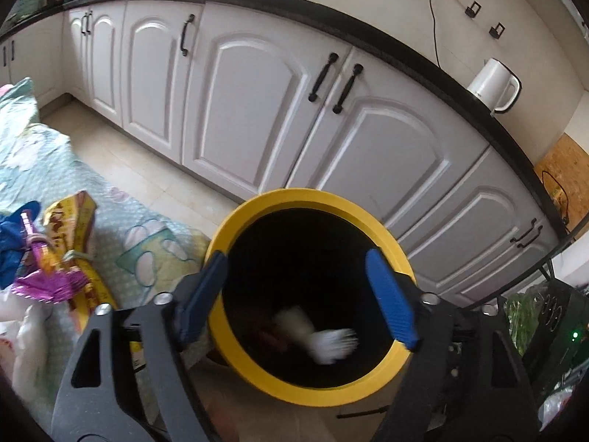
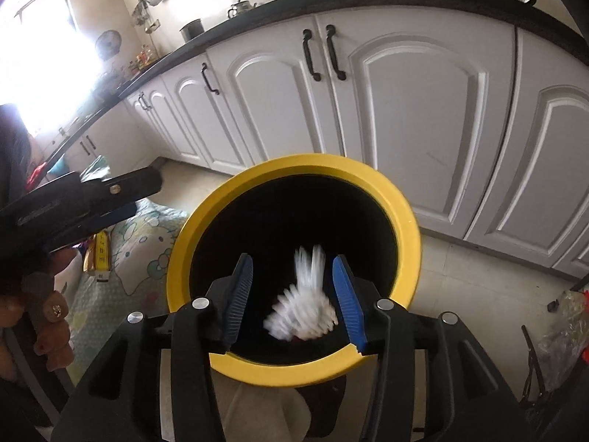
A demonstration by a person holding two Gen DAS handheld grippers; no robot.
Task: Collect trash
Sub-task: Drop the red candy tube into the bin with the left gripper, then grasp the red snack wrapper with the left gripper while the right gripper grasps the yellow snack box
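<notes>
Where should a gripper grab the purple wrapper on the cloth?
Probably the crumpled bunch of the purple wrapper, coming from above with jaws across its narrow, gathered part. It lies loose on the cloth among other litter against a yellow packet, so a side approach would likely snag its neighbours.

A round bin point(image 1: 257, 383) with a yellow rim and black inside stands upright on the floor beside a patterned bed sheet. Blurred white crumpled trash point(image 2: 305, 309) shows within its dark opening, apparently mid-fall. Colourful wrappers point(image 1: 55, 258) lie on the sheet.
</notes>
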